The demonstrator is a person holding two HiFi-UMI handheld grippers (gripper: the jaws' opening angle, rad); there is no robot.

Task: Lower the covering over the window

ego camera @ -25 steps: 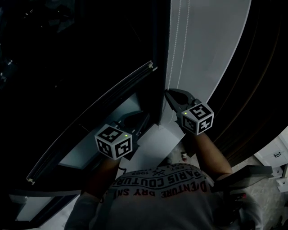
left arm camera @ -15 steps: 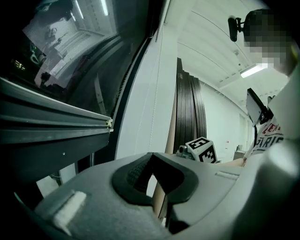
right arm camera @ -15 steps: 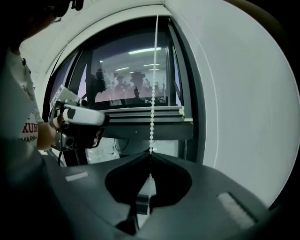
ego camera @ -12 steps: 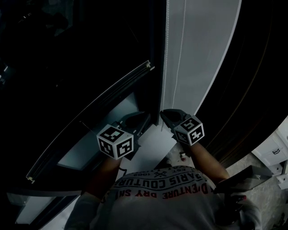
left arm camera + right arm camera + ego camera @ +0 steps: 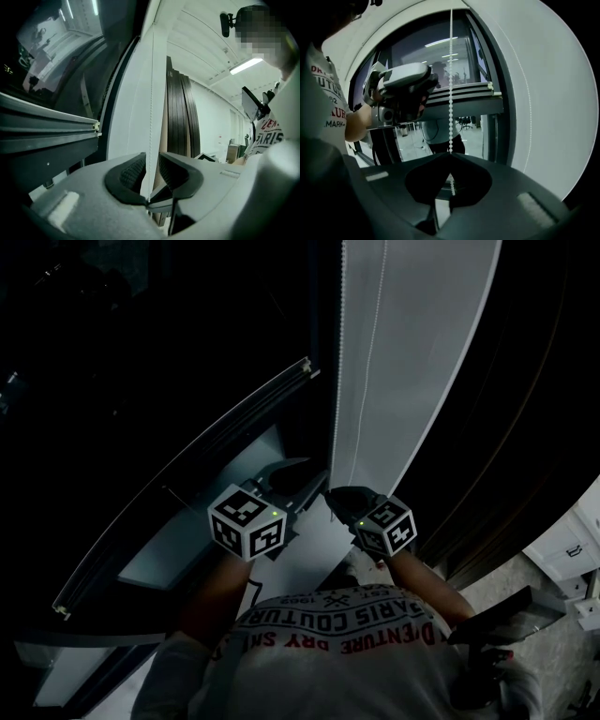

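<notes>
A white roller blind (image 5: 412,352) hangs beside the dark window, with a bead chain (image 5: 336,381) running down its left edge. My right gripper (image 5: 336,495) sits low at the chain's foot. In the right gripper view my right gripper (image 5: 450,155) is shut on the bead chain (image 5: 451,70), which rises taut from its tips. My left gripper (image 5: 305,479) is just to the left of it. In the left gripper view its jaws (image 5: 151,164) are opening, and the chain (image 5: 151,93) passes between the pads without being pressed.
A grey window rail (image 5: 187,493) slants across the dark glass at left. A pale sill (image 5: 319,540) lies under both grippers. Dark stacked slats (image 5: 525,427) stand to the right of the blind, and white furniture (image 5: 567,549) is at the far right.
My right gripper has come down and toward me with the chain in it. The left gripper's jaws, shut before, have parted around the chain.
</notes>
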